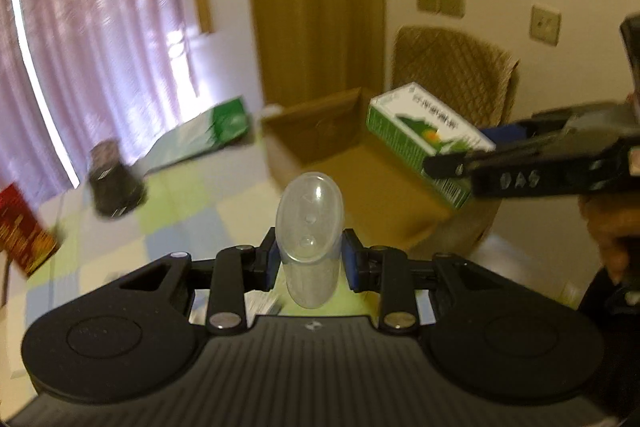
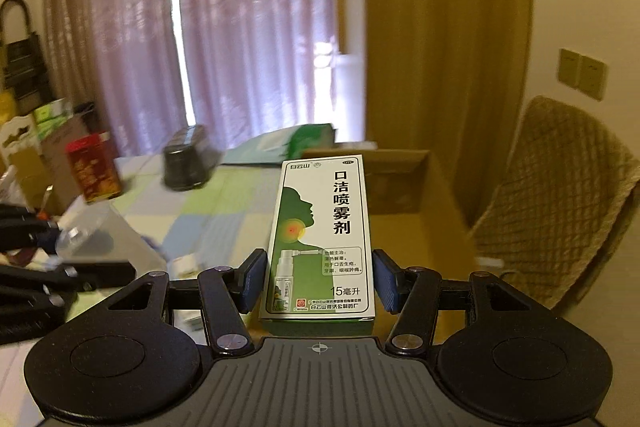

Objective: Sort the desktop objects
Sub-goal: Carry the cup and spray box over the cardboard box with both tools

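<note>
Blue pads on the left tool (image 1: pixel 308 259) are closed on a clear, round-ended plastic cap (image 1: pixel 309 227), gripped across its lower body so the domed end stands upright and forward of the fingers. The cap is clear of the worktop (image 1: pixel 192 219), which carries a pastel checked cloth. This narrow side grip appears chosen to keep the light, smooth piece from rolling.

The right tool (image 2: pixel 318 281) carries a green and white cardboard medicine box (image 2: pixel 320 239), printed face toward the camera, long axis pointing away. Its blue pads (image 2: pixel 252 279) bracket the box's lower end at the two long edges; a thin gap seems to show at each side, so whether they press or only flank it cannot be settled here. In the left view the same box (image 1: pixel 424 139) hangs tilted above the open brown cardboard carton (image 1: pixel 360 163), with the right tool (image 1: pixel 440 165) at its near end. That position suits delivery into the carton, in my judgement.

Further out on the worktop lie a dark cylindrical container (image 1: pixel 114 183) on its side, a red printed box (image 1: pixel 24 231) and a flat green and white packet (image 1: pixel 200 139). A quilted tan chair (image 2: pixel 560 203) stands beyond the carton.
</note>
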`<state>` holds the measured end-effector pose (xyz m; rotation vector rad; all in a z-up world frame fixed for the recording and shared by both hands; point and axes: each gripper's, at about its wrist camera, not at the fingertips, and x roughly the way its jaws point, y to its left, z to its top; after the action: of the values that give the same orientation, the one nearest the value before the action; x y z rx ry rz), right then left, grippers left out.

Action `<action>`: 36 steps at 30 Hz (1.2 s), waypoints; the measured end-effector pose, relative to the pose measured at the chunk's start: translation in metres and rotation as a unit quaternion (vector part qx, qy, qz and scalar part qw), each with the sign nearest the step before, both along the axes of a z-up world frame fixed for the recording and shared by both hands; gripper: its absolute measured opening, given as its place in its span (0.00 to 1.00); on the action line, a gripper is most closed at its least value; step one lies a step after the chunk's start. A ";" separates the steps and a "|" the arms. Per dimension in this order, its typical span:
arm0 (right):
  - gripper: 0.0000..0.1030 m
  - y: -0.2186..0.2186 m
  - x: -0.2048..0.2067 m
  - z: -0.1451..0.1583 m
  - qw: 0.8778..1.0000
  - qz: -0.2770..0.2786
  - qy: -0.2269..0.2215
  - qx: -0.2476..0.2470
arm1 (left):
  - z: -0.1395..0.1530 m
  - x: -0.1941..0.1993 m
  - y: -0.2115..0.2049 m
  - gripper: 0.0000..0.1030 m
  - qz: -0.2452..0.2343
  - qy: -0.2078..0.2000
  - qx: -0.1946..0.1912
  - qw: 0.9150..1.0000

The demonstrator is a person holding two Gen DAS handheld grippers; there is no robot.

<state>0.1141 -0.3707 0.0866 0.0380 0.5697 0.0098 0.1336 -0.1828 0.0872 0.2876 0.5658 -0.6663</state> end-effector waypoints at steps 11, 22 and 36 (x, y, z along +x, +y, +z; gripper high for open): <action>0.53 -0.070 0.032 -0.019 0.999 -0.038 0.030 0.001 | 0.000 0.056 -0.091 0.26 -0.061 -0.007 -0.006 0.998; 0.53 -0.079 0.049 -0.049 0.998 -0.033 0.055 0.010 | -0.050 0.078 -0.127 0.26 -0.085 0.013 0.043 0.995; 0.53 -0.086 0.054 -0.064 0.997 -0.037 0.068 0.011 | -0.067 0.083 -0.122 0.33 -0.078 0.016 0.054 0.995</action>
<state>0.1678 -0.4570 0.0225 0.0809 0.7048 -0.0596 0.2169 -0.3046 0.0206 0.4263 0.6156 -0.7943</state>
